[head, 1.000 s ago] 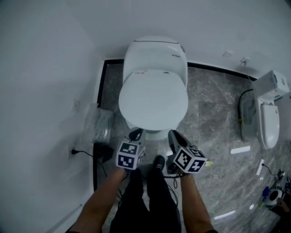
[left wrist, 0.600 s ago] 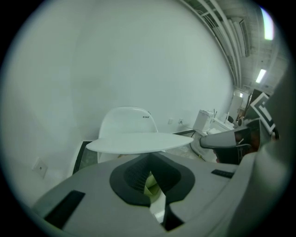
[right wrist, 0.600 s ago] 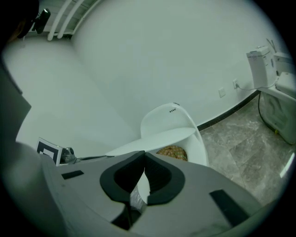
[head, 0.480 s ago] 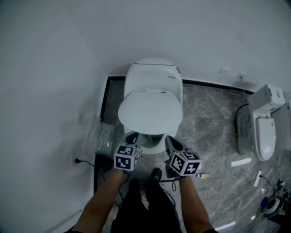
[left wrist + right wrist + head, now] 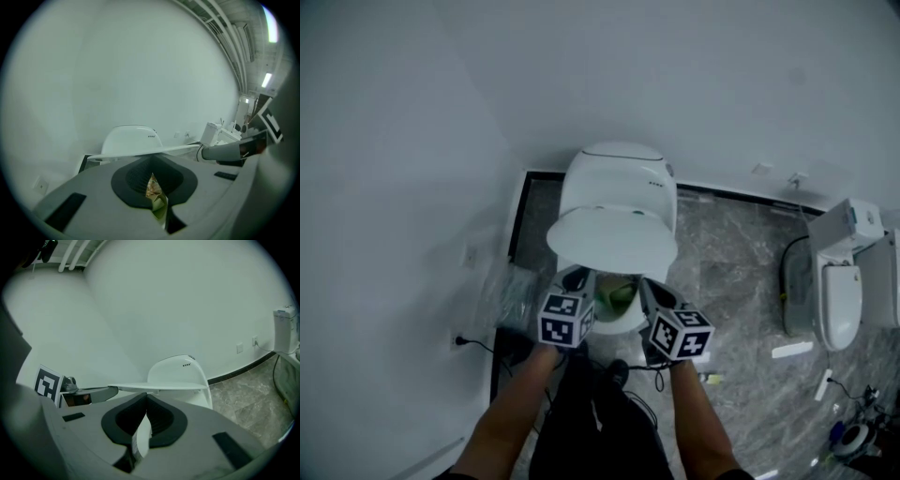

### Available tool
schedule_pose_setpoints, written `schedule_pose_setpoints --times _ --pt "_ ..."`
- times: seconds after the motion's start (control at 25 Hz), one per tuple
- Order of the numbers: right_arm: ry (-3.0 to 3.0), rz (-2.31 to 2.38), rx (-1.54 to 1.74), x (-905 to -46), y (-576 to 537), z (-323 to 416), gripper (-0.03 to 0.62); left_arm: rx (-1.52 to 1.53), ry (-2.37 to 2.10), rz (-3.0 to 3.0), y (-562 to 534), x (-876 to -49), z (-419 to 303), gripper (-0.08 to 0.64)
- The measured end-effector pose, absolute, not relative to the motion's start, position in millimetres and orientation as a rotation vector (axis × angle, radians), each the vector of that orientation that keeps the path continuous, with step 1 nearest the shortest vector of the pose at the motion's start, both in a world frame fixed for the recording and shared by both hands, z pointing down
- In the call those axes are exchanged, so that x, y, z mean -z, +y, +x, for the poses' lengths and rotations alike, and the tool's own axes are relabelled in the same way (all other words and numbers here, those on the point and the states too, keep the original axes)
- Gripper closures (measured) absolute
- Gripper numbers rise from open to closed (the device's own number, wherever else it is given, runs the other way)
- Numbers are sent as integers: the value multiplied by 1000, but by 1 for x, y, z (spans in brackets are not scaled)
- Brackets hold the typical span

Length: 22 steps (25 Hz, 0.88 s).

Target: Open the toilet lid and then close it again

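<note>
Grey-shelled left gripper (image 5: 578,278) and right gripper (image 5: 654,287); dark ribbed pads (image 5: 133,178) in rounded black surround; black rectangular slots (image 5: 65,212) on shell; white cube (image 5: 565,319) with black square markers on each. Black trousers (image 5: 595,427), dark shoe (image 5: 619,372)

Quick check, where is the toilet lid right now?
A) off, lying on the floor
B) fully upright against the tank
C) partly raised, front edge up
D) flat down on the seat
C: the toilet lid sits tilted with its front edge lifted. The bowl shows beneath it, and the left gripper and right gripper are at that edge.
</note>
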State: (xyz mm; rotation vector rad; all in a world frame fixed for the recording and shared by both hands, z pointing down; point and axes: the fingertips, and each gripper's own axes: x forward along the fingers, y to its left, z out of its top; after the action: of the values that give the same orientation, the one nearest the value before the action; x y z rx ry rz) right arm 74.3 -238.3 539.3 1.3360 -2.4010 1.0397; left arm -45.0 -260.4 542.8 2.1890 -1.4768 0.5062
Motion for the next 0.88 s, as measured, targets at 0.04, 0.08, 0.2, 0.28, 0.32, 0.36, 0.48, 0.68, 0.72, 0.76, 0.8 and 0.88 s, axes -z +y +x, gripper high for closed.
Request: schedule_pose_setpoints --times 0.04,0.08,0.2,0.28,0.32,0.36,0.48,0.68,0.72,0.76,0.8,0.88 --pt "-2400 1339 -1033 -537 -242 73 581 -502 -1477 2200 -265 -539 -45 552" --pt "-2399 1344 -1027 -535 -246 72 581 -497 -1477 2211 -270 -536 -45 552" --pt "-2388 1368 -1021 -529 -257 70 581 -484 -1473 2241 -285 -525 -44 552" --pt "-2382 1388 -1023 -526 -266 68 581 -472 -1463 2263 -296 -517 -42 552" --pt "-2379 1398 -1023 -524 -271 67 581 -468 -1457 2275 -302 -514 -41 552" --pt "-2376 1409 -1023 -522 -276 65 581 -464 -1452 2287 -308 -511 -40 552" --pt "-2363 1446 -1023 -516 -288 62 581 -453 -1433 2322 -323 -501 -39 552" --pt "-2336 1515 -1014 -508 -310 57 581 -421 -1390 2371 -350 -489 -36 552" --pt "-2330 1528 -1010 -506 -315 56 581 -415 -1382 2379 -356 -487 -35 552" --pt "-2325 1541 -1004 -503 -319 55 581 -411 -1373 2387 -361 -485 -35 552" --pt "-2320 1554 -998 -500 -323 55 581 -408 -1366 2394 -365 -483 -35 552" --pt "-2312 1578 -982 -495 -332 53 581 -402 -1352 2411 -375 -479 -36 552"
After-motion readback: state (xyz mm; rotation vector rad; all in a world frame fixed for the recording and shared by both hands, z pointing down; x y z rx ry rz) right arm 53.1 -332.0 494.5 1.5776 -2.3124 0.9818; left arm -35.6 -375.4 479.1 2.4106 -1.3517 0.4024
